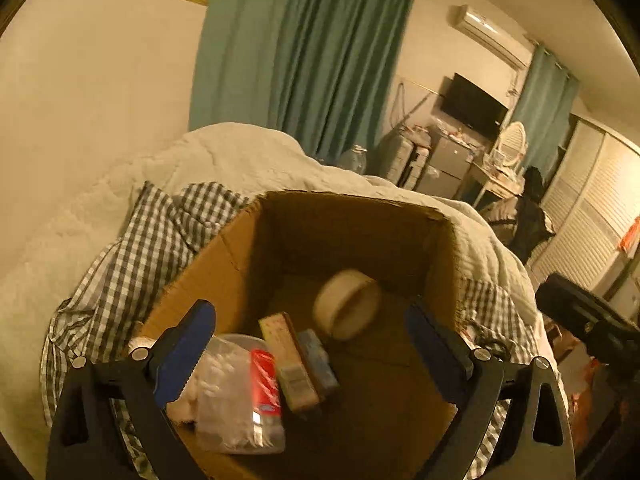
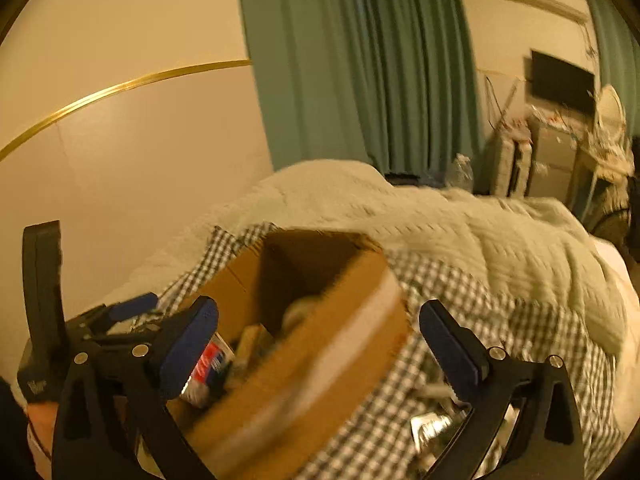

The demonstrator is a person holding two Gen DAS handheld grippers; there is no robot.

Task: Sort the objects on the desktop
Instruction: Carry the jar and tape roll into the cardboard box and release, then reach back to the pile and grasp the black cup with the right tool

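**Q:** Now, how do the two tools stand?

**A:** Left hand-held gripper [image 1: 310, 354]: jaws spread wide, nothing clamped, poised over the open cardboard box [image 1: 240, 240]. Right hand-held gripper [image 2: 320, 348]: jaws likewise apart and empty, with the box's near wall between them but untouched by the pads.

**Q:** And the sorted things?

**A:** Inside the box, seen from the left wrist view: a clear jar with a red label [image 1: 240, 400] lying on its side at the near left, a tan carton [image 1: 290, 364] leaning against a blue-grey pack [image 1: 320, 360], and a pale tape roll [image 1: 346, 304], blurred, farther in. The roll's blur suggests it is tumbling loose; that is a judgement.

**Q:** Why is the box placed so?

**A:** It sits on a checked cloth [image 1: 132, 264] over the bed's pale quilt [image 1: 240, 156], mouth upward, probably so that items can be dropped in from above with either gripper.
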